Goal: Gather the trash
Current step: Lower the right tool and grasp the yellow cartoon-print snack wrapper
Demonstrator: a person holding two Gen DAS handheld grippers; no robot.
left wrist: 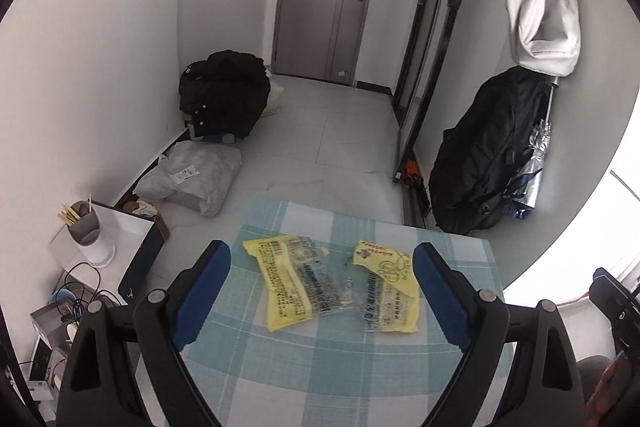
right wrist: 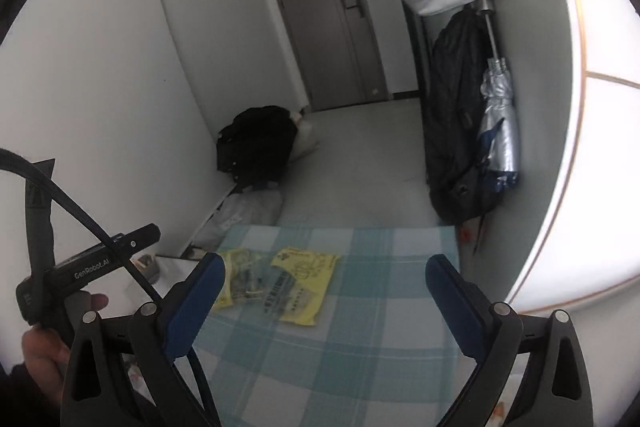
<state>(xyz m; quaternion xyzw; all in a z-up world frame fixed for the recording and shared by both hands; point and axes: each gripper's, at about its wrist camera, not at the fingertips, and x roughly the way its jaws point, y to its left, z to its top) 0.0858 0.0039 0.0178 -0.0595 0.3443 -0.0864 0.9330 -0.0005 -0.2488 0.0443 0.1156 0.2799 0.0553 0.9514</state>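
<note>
Two torn yellow-and-clear plastic wrappers lie on the blue checked tablecloth (left wrist: pixel 320 367). In the left wrist view the left wrapper (left wrist: pixel 292 287) and the right wrapper (left wrist: pixel 390 293) lie side by side, between and just beyond my fingers. My left gripper (left wrist: pixel 322 261) is open and empty above them. In the right wrist view the right wrapper (right wrist: pixel 304 287) and the left wrapper (right wrist: pixel 240 279) lie to the left, near my left fingertip (right wrist: pixel 210 267). My right gripper (right wrist: pixel 324 267) is open and empty over the cloth (right wrist: pixel 360 347).
A white side table (left wrist: pixel 124 243) with a utensil cup (left wrist: pixel 86 231) stands left of the table. A grey parcel (left wrist: pixel 192 179) and a black bag (left wrist: pixel 224 99) lie on the floor. A black bag (left wrist: pixel 484 155) and umbrella (right wrist: pixel 498 131) hang at right.
</note>
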